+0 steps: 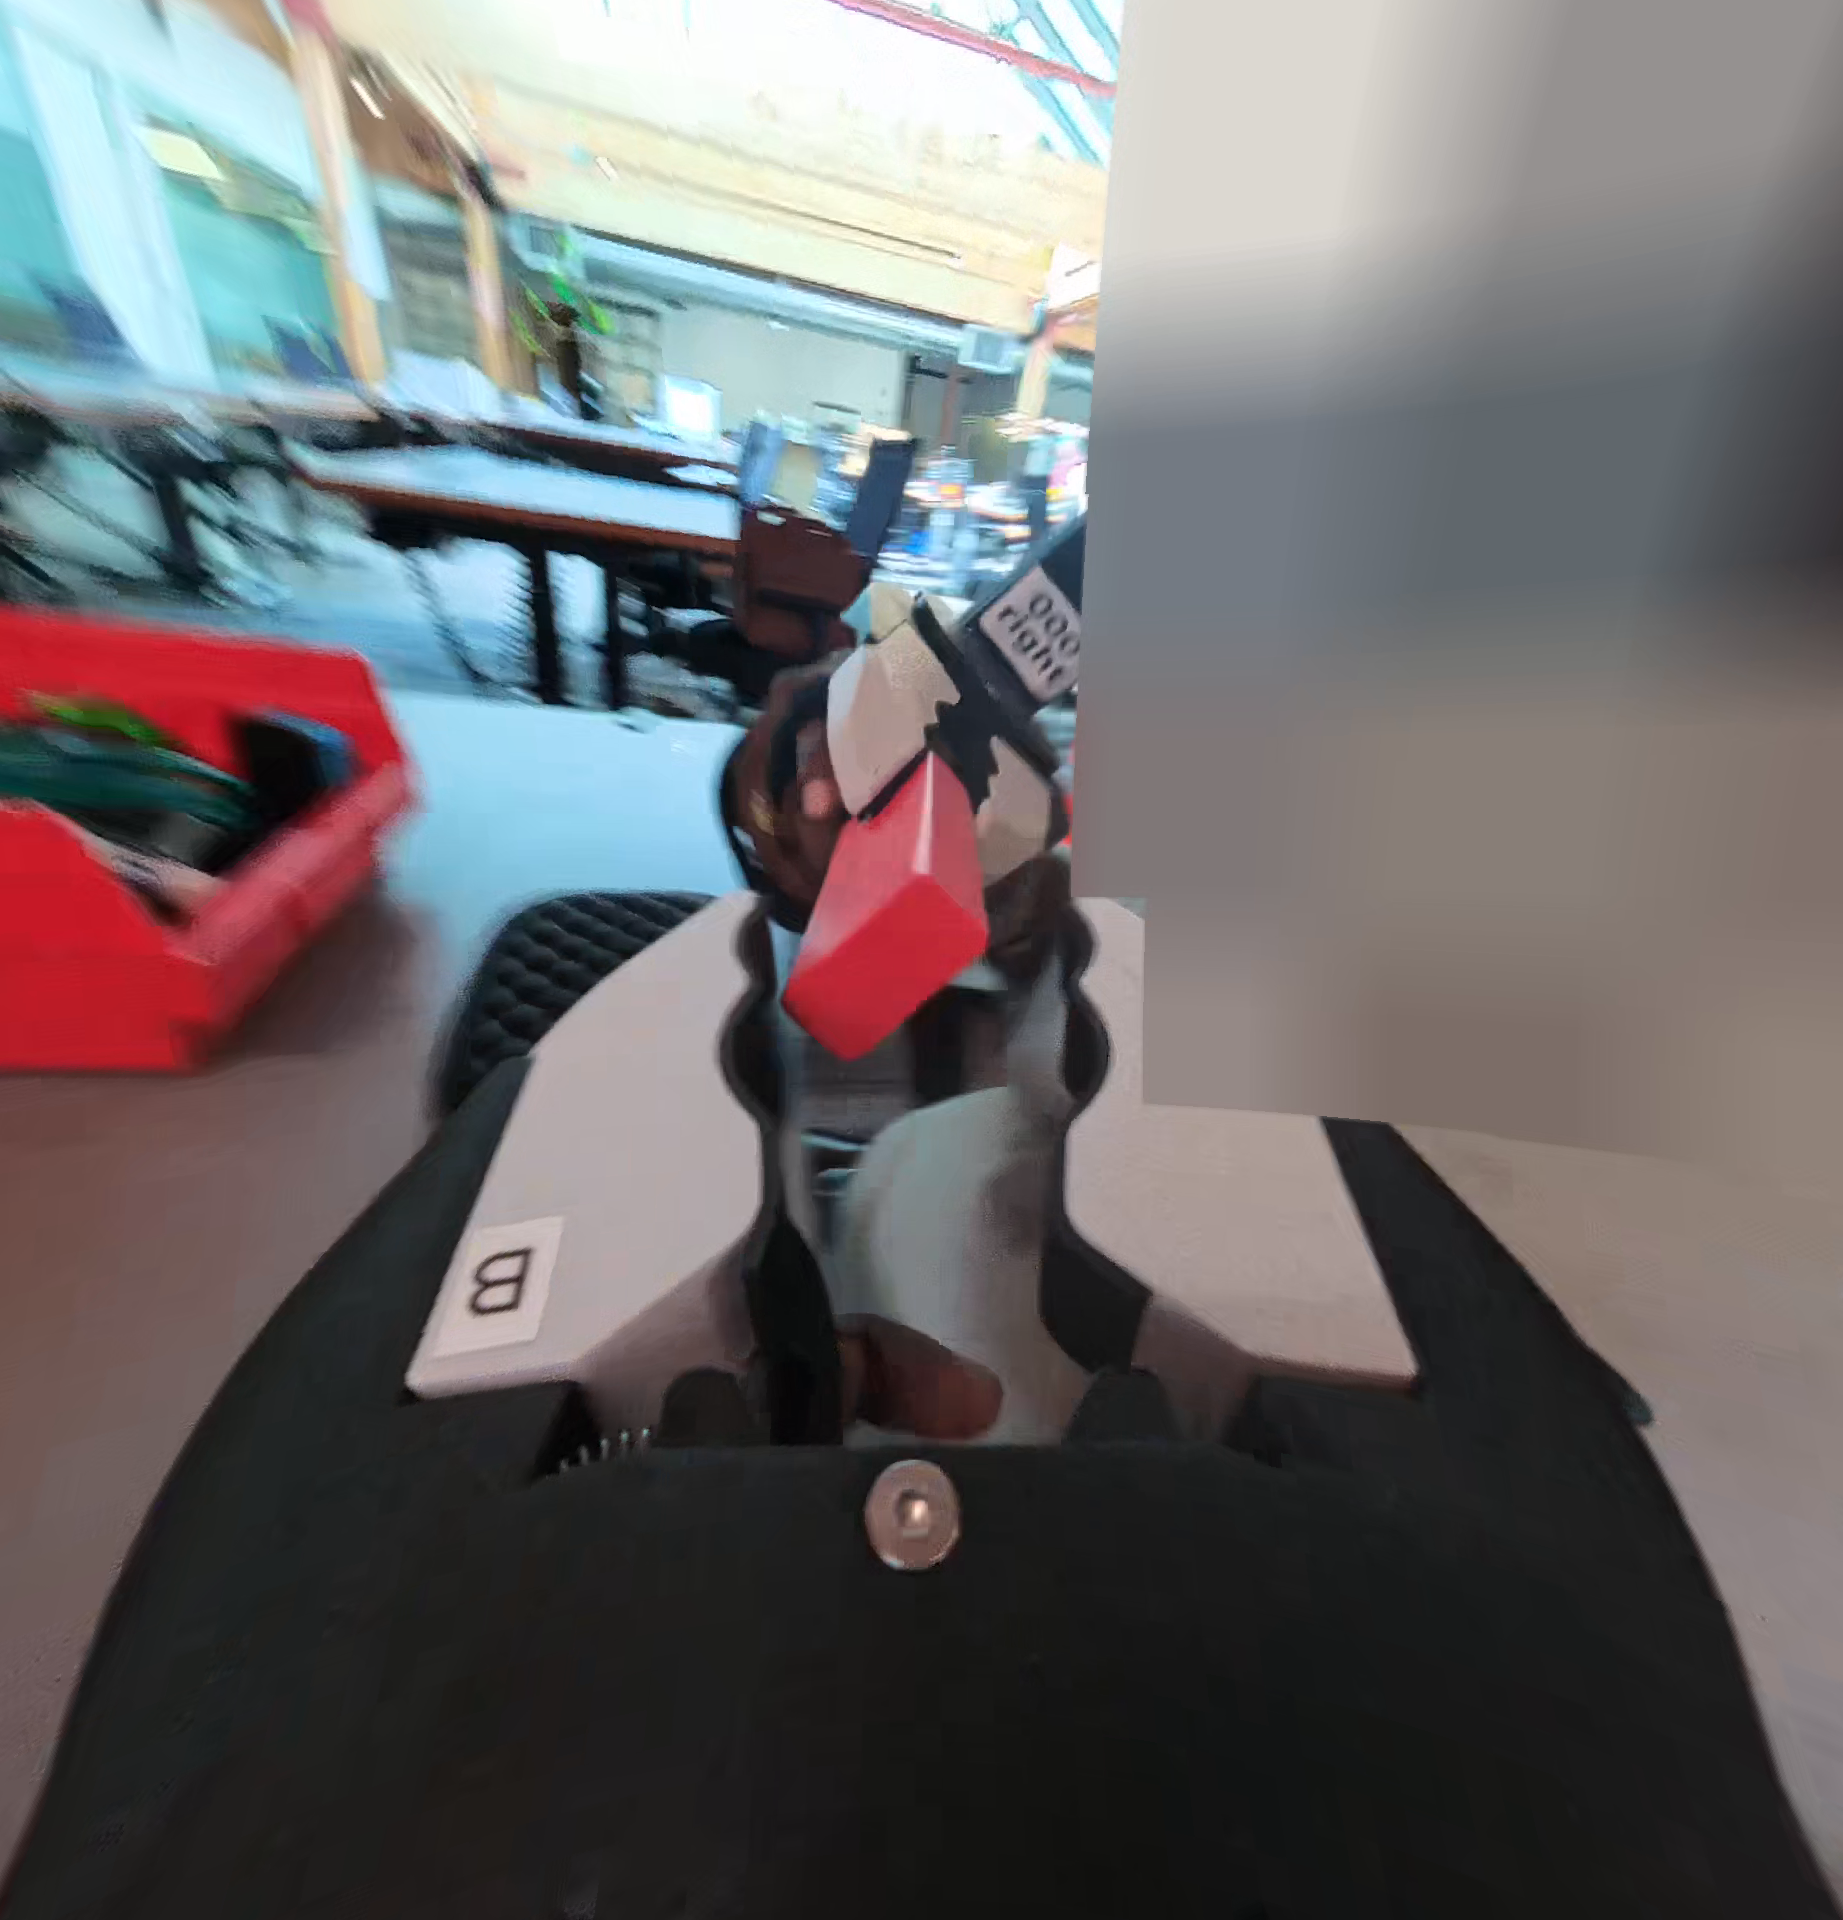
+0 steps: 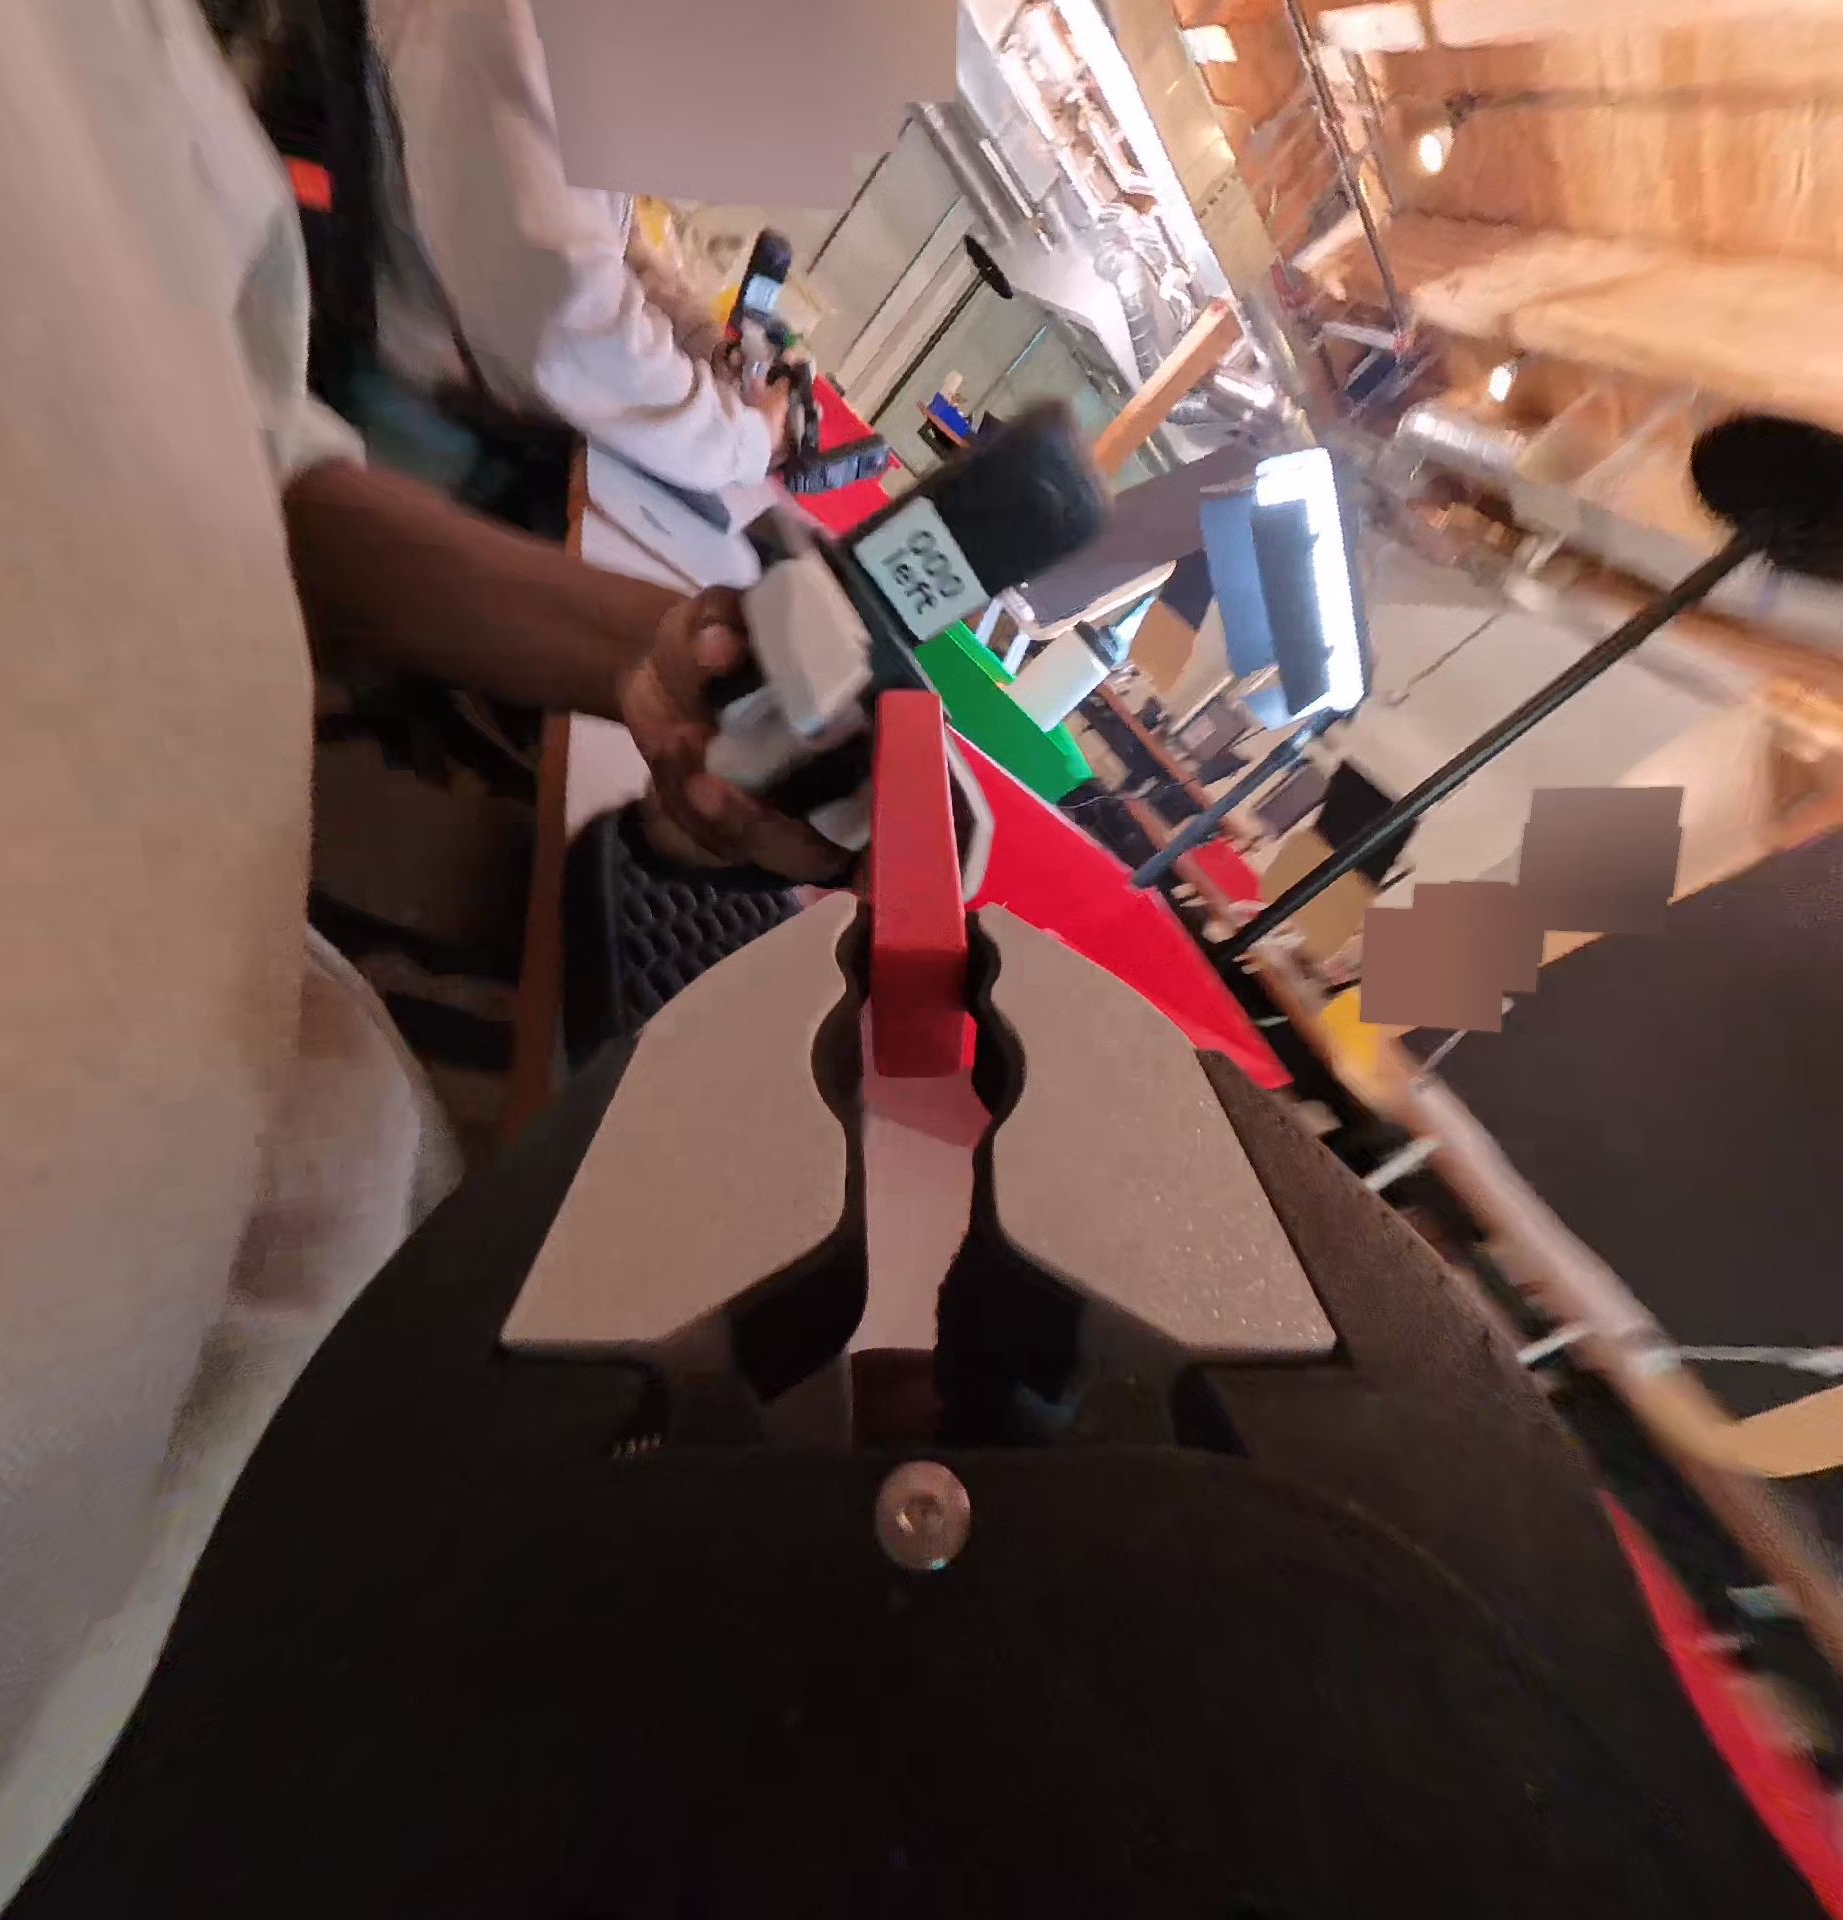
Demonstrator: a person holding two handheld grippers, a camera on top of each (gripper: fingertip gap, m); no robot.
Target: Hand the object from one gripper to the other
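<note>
A red rectangular block (image 2: pixel 917 935) is clamped between the grey pads of my right gripper (image 2: pixel 917 920) and sticks out forward. Its far end reaches my left gripper (image 2: pixel 896 748), which a hand holds and whose fingers stand on either side of the block. In the left wrist view the block (image 1: pixel 886 914) points toward the camera, held by the right gripper (image 1: pixel 943 769). Its near end sits in the gap between the tips of my left gripper (image 1: pixel 917 914). The left jaws are open, with space on both sides of the block.
A red bin (image 1: pixel 169 831) with cables and parts stands on the table at left. A black mesh chair back (image 1: pixel 553 966) is below the grippers. The person's torso (image 2: pixel 117 727) fills the left of the right wrist view; green (image 2: pixel 1000 717) and red (image 2: pixel 1083 904) bins lie beyond.
</note>
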